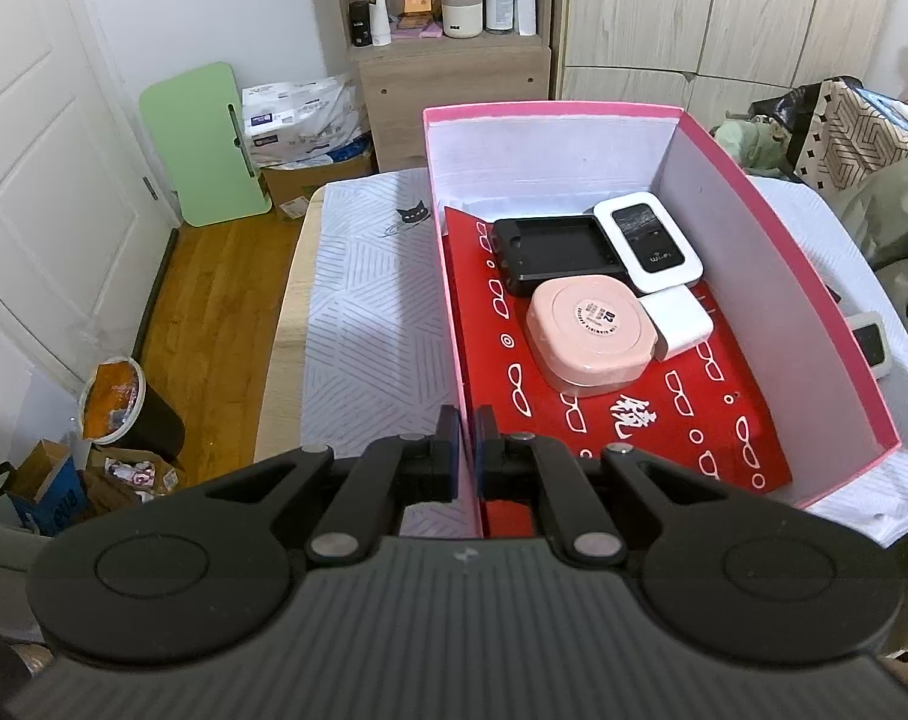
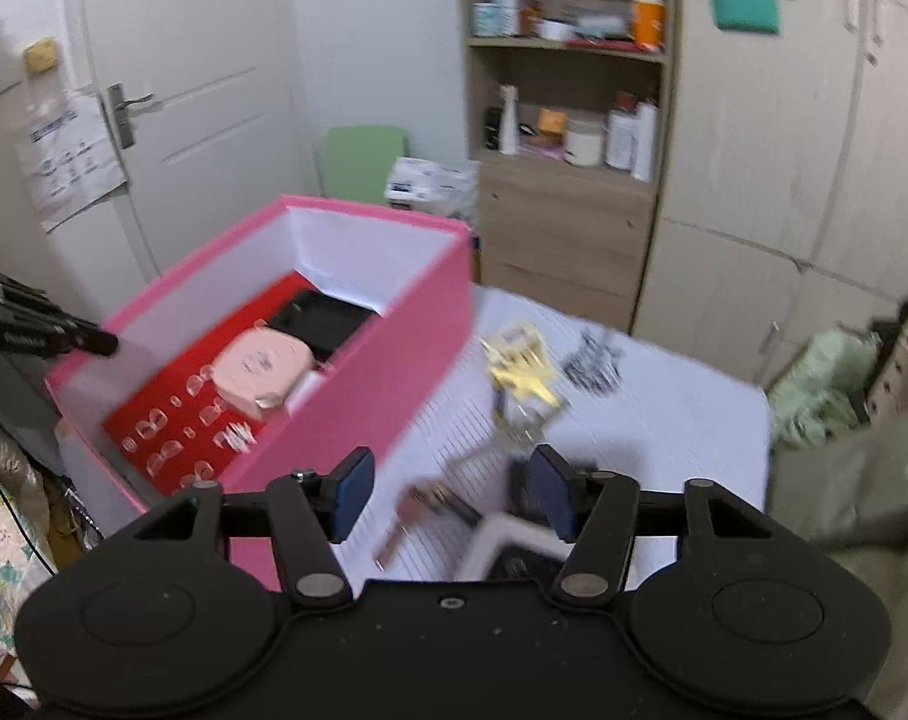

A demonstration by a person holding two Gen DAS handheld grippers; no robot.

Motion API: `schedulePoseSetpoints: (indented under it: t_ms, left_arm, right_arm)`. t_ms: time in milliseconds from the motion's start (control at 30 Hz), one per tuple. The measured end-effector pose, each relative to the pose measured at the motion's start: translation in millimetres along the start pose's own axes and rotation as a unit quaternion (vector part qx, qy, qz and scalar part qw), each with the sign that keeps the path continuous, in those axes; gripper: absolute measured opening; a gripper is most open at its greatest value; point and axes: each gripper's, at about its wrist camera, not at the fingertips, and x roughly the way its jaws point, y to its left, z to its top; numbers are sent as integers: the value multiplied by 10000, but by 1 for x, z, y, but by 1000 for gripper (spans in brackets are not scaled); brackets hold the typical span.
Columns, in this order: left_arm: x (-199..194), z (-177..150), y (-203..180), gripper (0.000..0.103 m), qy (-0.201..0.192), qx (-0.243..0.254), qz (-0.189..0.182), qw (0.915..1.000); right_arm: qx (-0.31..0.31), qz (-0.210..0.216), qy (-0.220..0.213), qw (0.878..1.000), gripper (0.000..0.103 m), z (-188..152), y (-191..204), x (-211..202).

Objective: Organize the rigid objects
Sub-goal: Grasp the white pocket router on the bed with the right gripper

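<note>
In the left wrist view, the left gripper [image 1: 466, 450] was clamped on the near left wall of the pink box [image 1: 778, 276], its pads pressed to either side of the thin cardboard. Inside, on a red paper lining [image 1: 664, 420], lay a black tray [image 1: 550, 249], a white wifi router [image 1: 649, 240], a round pink case [image 1: 589, 330] and a white charger plug [image 1: 679, 327], all bunched together toward the far end. The box sat on a striped white cloth [image 1: 369, 312] over the counter. The wall looked flimsy, so a pull or twist from this grip could bend it or drag the box sideways and shift its contents.

In the right wrist view, which was blurred, the right gripper [image 2: 450, 495] stood wide open and empty over the cloth beside the box. Below it lay a white device with a dark screen [image 2: 502, 546], a key-like metal piece [image 2: 417, 516], yellow clips [image 2: 523, 372] and black clips [image 2: 592, 363]. Closing in such a cluttered spot could catch two things at once, or nudge the small clips off the counter edge.
</note>
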Motion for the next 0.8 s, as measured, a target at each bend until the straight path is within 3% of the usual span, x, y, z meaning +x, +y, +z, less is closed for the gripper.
schedulePoseSetpoints:
  t_ms: [233, 400, 667, 800]
  left_arm:
    - [0, 0, -1, 4, -8, -13, 32, 10000]
    - [0, 0, -1, 4, -2, -21, 38, 10000]
    - [1, 0, -1, 4, -8, -4, 60, 10000]
    - [1, -1, -2, 4, -6, -12, 59, 10000]
  right_arm:
    - [230, -165, -4, 9996, 84, -54, -16, 18]
    - [260, -544, -423, 9973, 96, -84, -21, 27]
    - [733, -588, -471, 9945, 97, -98, -42, 52]
    - [928, -410, -347, 9942, 98, -100, -50, 66]
